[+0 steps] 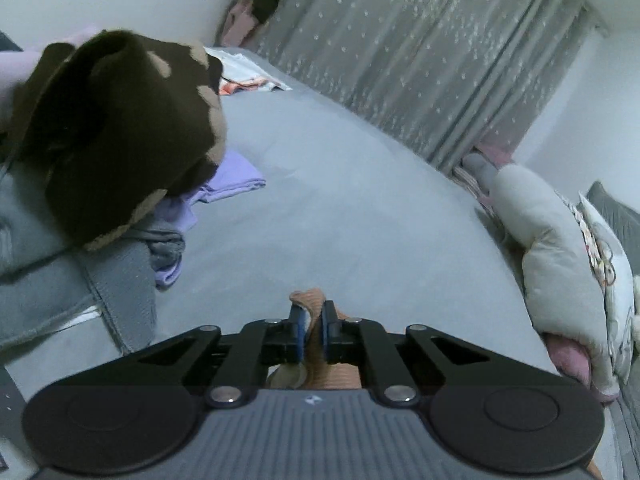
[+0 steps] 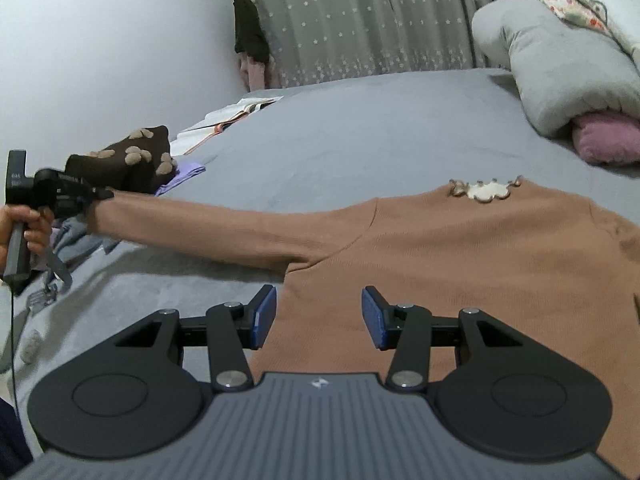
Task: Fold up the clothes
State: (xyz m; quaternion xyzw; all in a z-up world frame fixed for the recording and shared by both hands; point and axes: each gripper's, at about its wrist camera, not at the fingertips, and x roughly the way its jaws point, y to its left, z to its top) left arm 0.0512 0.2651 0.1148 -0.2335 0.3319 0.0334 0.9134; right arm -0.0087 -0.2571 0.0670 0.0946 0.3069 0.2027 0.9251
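Left gripper (image 1: 313, 320) is clamped on the tan sweater (image 2: 460, 248) sleeve cuff, out at 9 o'clock. Right gripper (image 2: 319, 316) hovers with jaws apart over the hem at 6 o'clock.

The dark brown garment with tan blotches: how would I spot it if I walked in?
Start at the grey bed and go to the heap of clothes by the white wall. The dark brown garment tops that heap, over lilac and grey pieces. It alone carries tan blotches.

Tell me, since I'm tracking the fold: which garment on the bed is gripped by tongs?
The tan knit sweater: the left tongs pinch its sleeve cuff. The dark brown spotted garment lies untouched.
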